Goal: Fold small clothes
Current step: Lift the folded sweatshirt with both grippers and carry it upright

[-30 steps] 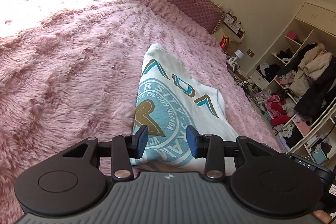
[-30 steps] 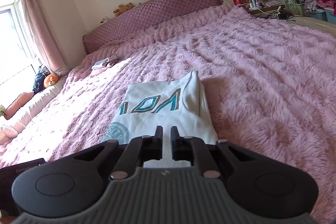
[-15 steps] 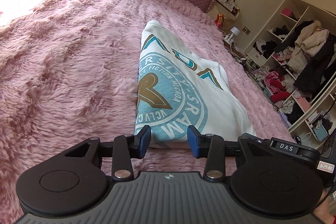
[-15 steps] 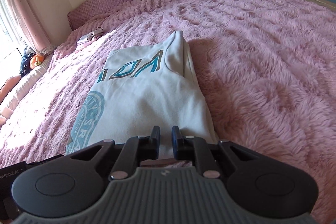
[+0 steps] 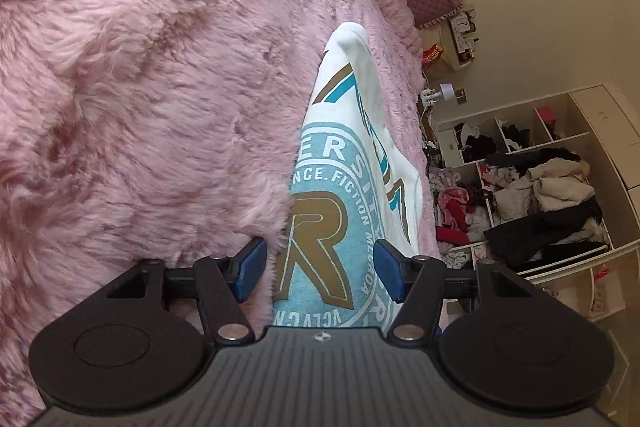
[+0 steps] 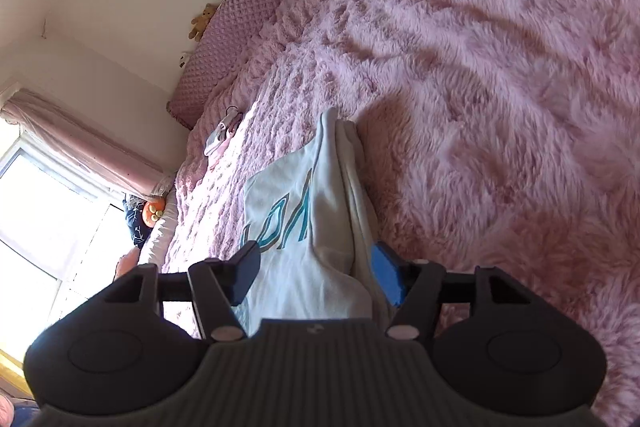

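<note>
While white cotton shirt with teal round print (image 5: 344,211) lies part-folded on fluffy pink bed blanket (image 5: 140,87), at 12 o'clock from both tongs, cloth looks light, soft, limp. Left gripper (image 5: 318,273) and right gripper (image 6: 316,275): jaws just been opening, wide, near hem between pads, not pinched. Better take hold at hem corners.

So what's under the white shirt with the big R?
The white shirt lies on the fluffy pink blanket, which shows all around it. Anything tucked directly beneath is covered, so I can't tell.
</note>
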A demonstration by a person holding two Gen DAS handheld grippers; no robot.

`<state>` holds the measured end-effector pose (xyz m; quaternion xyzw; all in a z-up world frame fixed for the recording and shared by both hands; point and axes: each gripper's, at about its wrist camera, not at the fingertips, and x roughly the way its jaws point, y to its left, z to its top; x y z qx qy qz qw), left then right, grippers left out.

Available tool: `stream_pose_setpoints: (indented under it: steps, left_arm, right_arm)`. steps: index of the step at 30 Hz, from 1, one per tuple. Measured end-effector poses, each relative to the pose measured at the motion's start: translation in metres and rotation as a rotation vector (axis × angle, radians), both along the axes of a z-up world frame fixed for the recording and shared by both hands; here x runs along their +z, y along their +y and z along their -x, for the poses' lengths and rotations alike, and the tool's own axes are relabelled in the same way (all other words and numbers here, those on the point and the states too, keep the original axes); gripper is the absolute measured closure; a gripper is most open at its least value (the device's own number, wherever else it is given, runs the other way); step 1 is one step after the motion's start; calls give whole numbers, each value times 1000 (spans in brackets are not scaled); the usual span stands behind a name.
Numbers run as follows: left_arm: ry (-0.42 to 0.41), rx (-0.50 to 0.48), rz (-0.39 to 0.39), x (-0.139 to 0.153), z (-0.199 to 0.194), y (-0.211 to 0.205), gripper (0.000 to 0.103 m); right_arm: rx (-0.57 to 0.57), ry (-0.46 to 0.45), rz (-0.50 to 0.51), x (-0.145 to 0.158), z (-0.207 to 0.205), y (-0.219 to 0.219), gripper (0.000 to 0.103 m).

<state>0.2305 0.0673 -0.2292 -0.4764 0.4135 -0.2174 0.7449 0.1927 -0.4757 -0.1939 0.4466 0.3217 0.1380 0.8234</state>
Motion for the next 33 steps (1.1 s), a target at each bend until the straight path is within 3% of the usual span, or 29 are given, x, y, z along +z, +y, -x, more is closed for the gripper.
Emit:
stream_pose_setpoints:
  steps: [4, 9, 12, 22, 24, 26, 29, 33]
  left_arm:
    - [16, -42, 67, -9, -24, -7, 32]
    - [39, -130, 66, -13, -67, -25, 30]
    - [56, -154, 106, -23, -92, -34, 27]
    - [118, -185, 251, -45, -140, -50, 28]
    - [108, -189, 235, -45, -139, -51, 35]
    - [95, -189, 195, -45, -136, -52, 50]
    - [73, -183, 163, -45, -130, -51, 62]
    - [59, -169, 129, -38, -125, -51, 68]
  right_arm:
    - [51, 52, 6, -24, -20, 3, 43]
    - [103, 20, -40, -33, -51, 13, 41]
    - [132, 4, -39, -36, -74, 23, 39]
    - [228, -11, 105, -33, -123, 61, 34]
    - [226, -7, 113, -33, -124, 63, 35]
    - [225, -6, 116, -34, -124, 63, 37]
    - [205, 10, 129, -37, -120, 60, 49]
    - [176, 35, 121, -39, -122, 57, 66]
